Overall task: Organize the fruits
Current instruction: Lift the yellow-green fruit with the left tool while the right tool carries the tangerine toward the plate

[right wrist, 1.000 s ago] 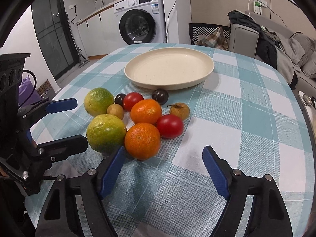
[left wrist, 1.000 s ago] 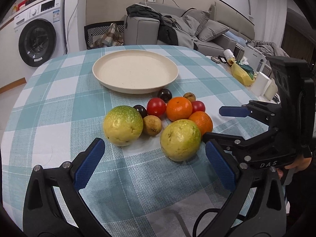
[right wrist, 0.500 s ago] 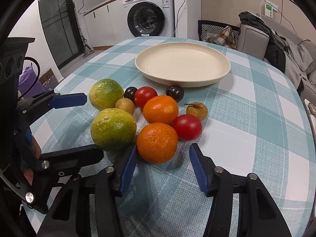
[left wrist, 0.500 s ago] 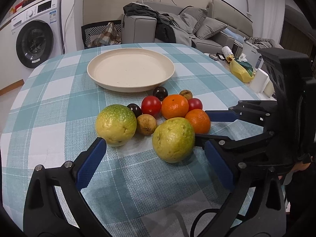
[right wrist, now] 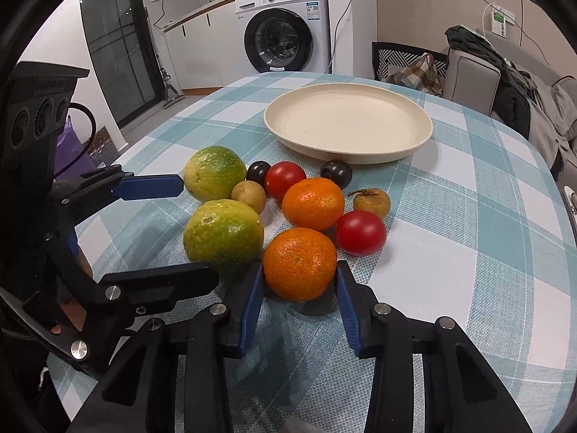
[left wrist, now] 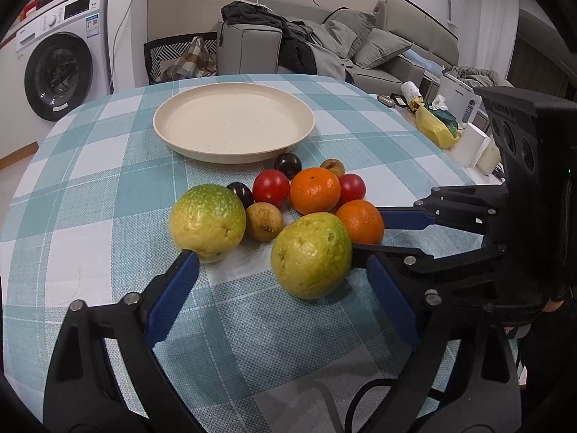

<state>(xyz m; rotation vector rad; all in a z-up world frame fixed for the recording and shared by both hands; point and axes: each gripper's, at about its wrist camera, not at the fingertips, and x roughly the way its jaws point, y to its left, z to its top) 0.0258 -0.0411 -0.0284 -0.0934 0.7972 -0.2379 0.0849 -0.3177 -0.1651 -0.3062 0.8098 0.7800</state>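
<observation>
Both our grippers have narrowed since a second ago. Left wrist view: our left gripper (left wrist: 283, 281) is closing, its jaws not yet touching the near green fruit (left wrist: 311, 254) between them; the cream plate (left wrist: 180, 137) sits far across the checked tablecloth (left wrist: 90, 187). Right wrist view: our right gripper (right wrist: 299, 288) is closing, its pads against the near orange (right wrist: 299, 263), beside a red tomato (right wrist: 361, 232).
</observation>
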